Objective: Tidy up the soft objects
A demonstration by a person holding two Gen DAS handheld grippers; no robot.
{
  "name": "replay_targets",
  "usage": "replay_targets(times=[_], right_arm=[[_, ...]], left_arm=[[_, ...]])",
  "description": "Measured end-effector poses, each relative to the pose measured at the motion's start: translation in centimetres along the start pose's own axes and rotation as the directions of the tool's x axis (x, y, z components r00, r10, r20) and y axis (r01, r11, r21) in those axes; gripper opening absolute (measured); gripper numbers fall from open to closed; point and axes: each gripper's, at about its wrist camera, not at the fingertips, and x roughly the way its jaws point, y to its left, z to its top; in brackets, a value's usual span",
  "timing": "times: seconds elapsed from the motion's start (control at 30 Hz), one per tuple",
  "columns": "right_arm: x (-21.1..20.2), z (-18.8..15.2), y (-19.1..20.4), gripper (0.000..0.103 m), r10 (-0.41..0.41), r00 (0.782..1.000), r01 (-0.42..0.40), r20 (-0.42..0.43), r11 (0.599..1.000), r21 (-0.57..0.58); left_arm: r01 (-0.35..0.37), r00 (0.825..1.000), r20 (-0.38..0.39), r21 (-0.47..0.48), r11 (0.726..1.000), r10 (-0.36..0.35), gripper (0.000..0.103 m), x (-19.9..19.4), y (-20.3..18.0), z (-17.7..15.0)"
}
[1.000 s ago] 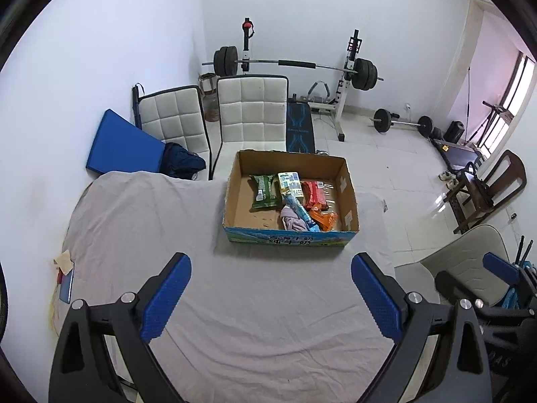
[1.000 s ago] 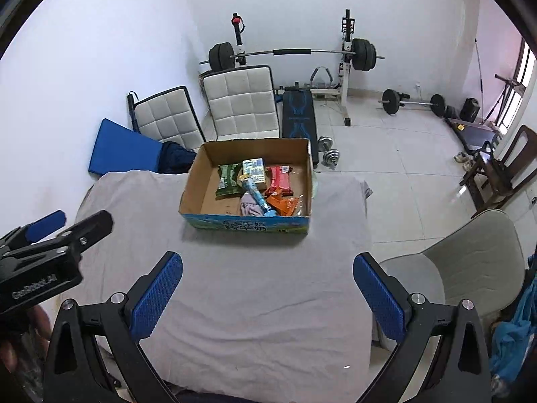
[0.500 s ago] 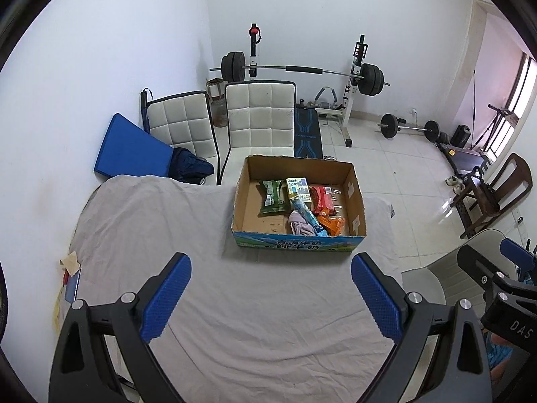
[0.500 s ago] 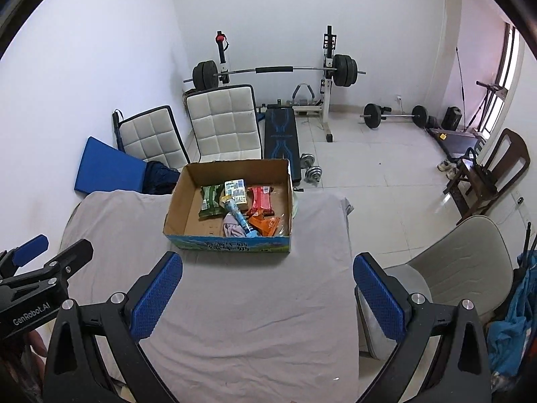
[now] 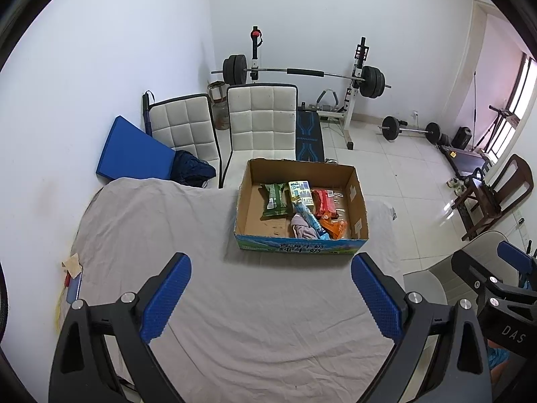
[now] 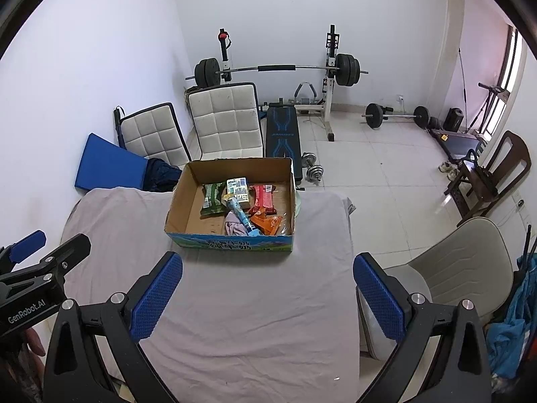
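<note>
An open cardboard box point(image 5: 357, 198) point(image 6: 181, 198) stands at the far edge of a table under a grey cloth point(image 5: 255, 309) point(image 6: 248, 305). Inside lie a green packet point(image 5: 274, 200) point(image 6: 211, 198), a white-blue packet point(image 5: 301, 193) point(image 6: 237, 188), a red packet point(image 5: 324, 201) point(image 6: 264, 196), an orange packet point(image 5: 334, 227) point(image 6: 268, 224), a blue tube point(image 5: 310, 220) point(image 6: 242, 217) and a pinkish cloth point(image 5: 302, 230) point(image 6: 233, 227). My left gripper point(image 5: 270, 297) and right gripper point(image 6: 266, 297) are both open and empty, held high above the near part of the table, well short of the box.
Two white quilted chairs point(image 5: 261, 117) and a blue mat point(image 5: 131, 152) stand behind the table. A barbell rack point(image 5: 302, 74) and weights stand at the back wall. A beige chair point(image 6: 456, 258) is at the table's right. Small items point(image 5: 72, 265) lie at the table's left edge.
Both grippers have risen and drawn back from the box, so it looks smaller and farther. Both have stayed open and empty.
</note>
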Motion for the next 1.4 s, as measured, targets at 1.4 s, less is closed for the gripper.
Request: replay_targets(times=[1.4], right_arm=[[-0.7,1.5,0.1,0.103,-0.01,0.999,0.011,0.04,1.0,-0.022]], left_arm=[[-0.009,1.0,0.001,-0.004,1.0,0.009,0.098,-0.4,0.1,0.9]])
